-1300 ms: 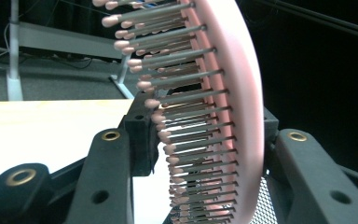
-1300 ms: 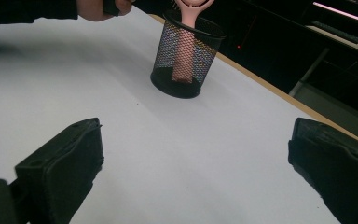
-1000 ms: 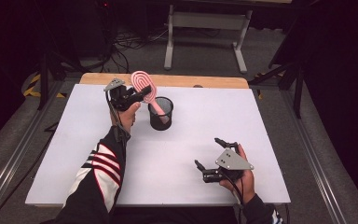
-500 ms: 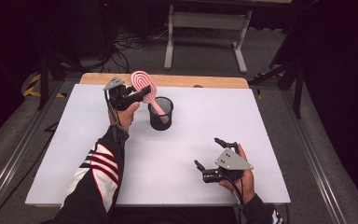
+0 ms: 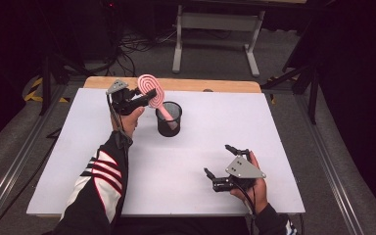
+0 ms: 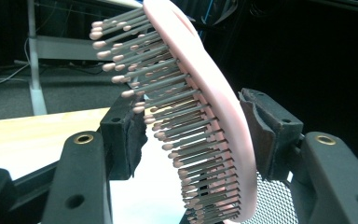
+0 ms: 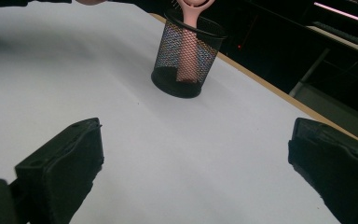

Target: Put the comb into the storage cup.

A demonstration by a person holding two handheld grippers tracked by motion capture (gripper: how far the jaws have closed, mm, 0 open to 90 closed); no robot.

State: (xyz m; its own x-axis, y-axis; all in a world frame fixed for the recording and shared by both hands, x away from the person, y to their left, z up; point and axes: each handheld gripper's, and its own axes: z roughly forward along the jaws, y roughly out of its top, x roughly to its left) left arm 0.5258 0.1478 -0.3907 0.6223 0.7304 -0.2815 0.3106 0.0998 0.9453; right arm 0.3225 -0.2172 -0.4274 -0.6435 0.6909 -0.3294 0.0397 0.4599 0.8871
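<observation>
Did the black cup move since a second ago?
No. The black mesh cup sits at the same spot near the table's wooden back edge, pink hairbrush standing in it.

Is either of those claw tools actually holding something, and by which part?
Nothing is gripped. The left gripper has just been opening, its fingers off the pink hairbrush head between them; the right gripper is open.

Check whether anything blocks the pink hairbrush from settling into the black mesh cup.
Nothing visible does. The pink hairbrush already has its handle inside the black mesh cup, head leaning out over the rim. The left hand-held gripper has just been opening; its pads stand off either side of the brush head. The right hand-held gripper rests apart, open.
</observation>
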